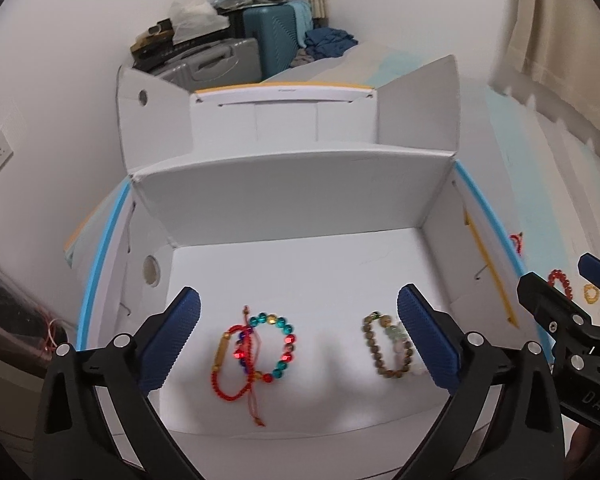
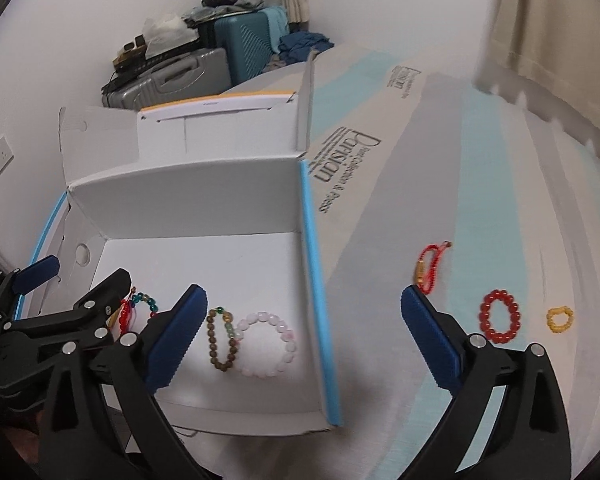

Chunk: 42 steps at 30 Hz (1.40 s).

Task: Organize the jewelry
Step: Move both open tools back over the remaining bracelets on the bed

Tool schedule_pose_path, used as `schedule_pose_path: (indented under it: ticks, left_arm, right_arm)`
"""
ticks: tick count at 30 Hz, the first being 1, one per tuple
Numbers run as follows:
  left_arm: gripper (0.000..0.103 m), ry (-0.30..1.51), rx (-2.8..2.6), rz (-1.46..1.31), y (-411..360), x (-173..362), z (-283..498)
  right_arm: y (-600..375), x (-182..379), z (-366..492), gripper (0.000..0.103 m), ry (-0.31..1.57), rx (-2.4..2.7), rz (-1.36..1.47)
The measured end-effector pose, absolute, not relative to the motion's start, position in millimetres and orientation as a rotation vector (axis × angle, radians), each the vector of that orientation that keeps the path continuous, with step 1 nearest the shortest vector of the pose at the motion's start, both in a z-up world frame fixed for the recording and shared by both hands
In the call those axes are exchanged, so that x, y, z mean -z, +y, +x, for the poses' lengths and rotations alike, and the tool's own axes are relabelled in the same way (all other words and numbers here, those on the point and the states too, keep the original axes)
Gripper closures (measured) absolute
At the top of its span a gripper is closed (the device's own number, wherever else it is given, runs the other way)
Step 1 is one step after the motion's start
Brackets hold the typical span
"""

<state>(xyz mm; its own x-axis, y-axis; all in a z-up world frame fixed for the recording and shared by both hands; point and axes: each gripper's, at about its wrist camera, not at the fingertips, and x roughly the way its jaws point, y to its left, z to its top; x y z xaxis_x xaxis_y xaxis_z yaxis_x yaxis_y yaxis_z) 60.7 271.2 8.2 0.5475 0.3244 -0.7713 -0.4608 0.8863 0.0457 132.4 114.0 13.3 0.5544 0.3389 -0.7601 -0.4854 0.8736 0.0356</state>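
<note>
An open white box (image 1: 300,200) with blue edges holds several bracelets: a red cord bracelet (image 1: 230,364), a multicolour bead bracelet (image 1: 280,344), a brown bead bracelet (image 1: 380,346) and a pink bead bracelet (image 2: 266,344). My left gripper (image 1: 300,344) is open and empty above the box floor. My right gripper (image 2: 304,338) is open and empty over the box's right wall (image 2: 320,292). Outside the box on the bed lie a red cord bracelet (image 2: 428,268), a red bead bracelet (image 2: 499,316) and a small yellow bead ring (image 2: 559,319).
The box stands on a bed sheet (image 2: 440,160) with pale blue stripes and print. Suitcases (image 1: 260,44) and piled clothes stand behind against the white wall. A beige curtain (image 2: 548,20) hangs at the right. The right gripper's body (image 1: 560,320) shows at the left wrist view's right edge.
</note>
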Motion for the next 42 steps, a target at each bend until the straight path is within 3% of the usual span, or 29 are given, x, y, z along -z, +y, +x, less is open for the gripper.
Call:
schedule_pose_path:
  ticks: [29, 42]
  left_arm:
    - [0.006, 0.808, -0.234, -0.064, 136, -29, 125]
    - [0.006, 0.868, -0.112, -0.04, 72, -9, 178]
  right_arm:
    - [-58, -37, 170, 0.008, 0.799, -0.251, -0.054]
    - [-132, -29, 202, 0.008, 0.818, -0.136, 0.017]
